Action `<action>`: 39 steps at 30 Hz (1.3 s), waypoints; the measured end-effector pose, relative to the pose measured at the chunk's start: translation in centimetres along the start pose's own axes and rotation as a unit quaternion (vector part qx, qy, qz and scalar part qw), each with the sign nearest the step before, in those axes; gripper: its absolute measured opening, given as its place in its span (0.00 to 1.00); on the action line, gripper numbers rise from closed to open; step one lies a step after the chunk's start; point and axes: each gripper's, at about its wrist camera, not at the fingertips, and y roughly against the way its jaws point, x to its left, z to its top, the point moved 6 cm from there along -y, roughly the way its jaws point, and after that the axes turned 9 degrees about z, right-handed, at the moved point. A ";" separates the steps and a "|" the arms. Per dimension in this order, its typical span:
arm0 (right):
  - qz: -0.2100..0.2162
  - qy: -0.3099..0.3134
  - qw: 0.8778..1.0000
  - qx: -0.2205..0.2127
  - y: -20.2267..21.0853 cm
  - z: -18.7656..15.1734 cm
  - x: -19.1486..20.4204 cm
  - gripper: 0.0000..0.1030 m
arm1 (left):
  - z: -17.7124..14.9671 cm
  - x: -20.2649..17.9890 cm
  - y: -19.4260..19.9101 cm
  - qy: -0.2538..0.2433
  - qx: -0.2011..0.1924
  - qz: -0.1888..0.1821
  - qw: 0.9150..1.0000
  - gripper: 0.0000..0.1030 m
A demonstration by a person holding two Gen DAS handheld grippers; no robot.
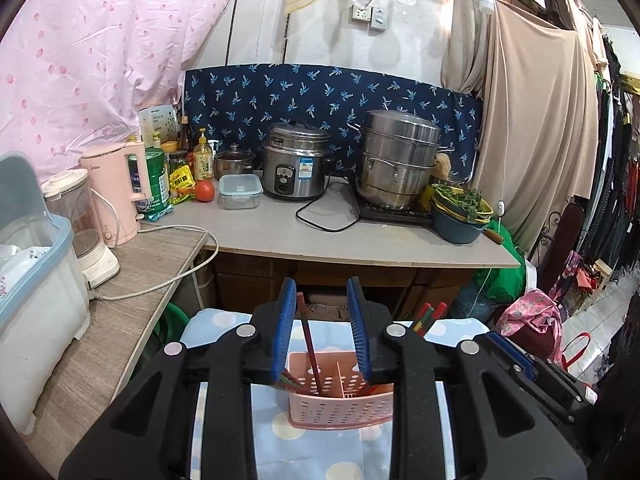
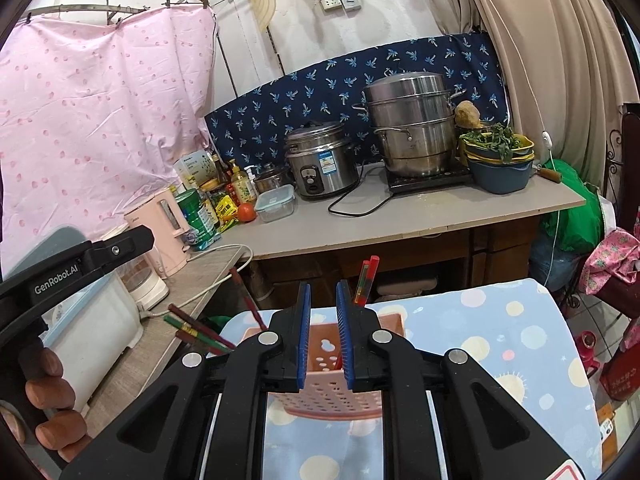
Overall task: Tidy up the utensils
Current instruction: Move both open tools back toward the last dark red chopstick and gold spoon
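On the left gripper (image 2: pixel 80 258), "GenRobot.AI"; both grippers part-open, right gripper (image 2: pixel 324 336) empty.

a cramped home kitchen corner: rice cooker (image 1: pixel 297 168), steel steamer pot (image 1: pixel 396 160), pink kettle (image 1: pixel 120 192), hanging clothes (image 1: pixel 616 152)

The left gripper (image 1: pixel 323 330) hovers over a pink perforated plastic utensil basket (image 1: pixel 340 402) — jaws parted, a dark red chopstick (image 1: pixel 309 340) standing loose between them.

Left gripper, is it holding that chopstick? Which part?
No. The chopstick stands between the left gripper's open fingers, not pinched, its foot in the pink basket.
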 end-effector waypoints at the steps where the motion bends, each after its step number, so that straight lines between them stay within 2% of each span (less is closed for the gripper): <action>1: 0.001 0.000 1.000 0.000 0.5 -0.2 0.2 0.15 | 0.0 0.0 0.5 -0.001 -0.002 0.000 1.000 0.25; 8: 0.010 0.001 1.000 0.013 3.8 -2.6 1.2 0.15 | -1.7 0.3 3.3 -0.006 0.001 0.000 1.000 0.25; 13: 0.008 0.002 0.999 0.040 7.2 -7.3 1.9 0.15 | -4.6 0.9 5.2 -0.013 0.016 -0.001 1.000 0.29; 27: 0.010 -0.015 0.992 0.121 13.1 -19.5 3.4 0.15 | -15.5 3.6 9.3 -0.021 0.084 0.015 0.996 0.30; 35: 0.002 -0.012 0.981 0.193 14.3 -28.2 4.2 0.15 | -22.9 5.5 10.7 -0.028 0.136 0.026 0.990 0.30; 39: 0.005 -0.016 0.976 0.219 14.4 -31.3 4.6 0.15 | -25.9 5.8 11.1 -0.038 0.160 0.025 0.986 0.30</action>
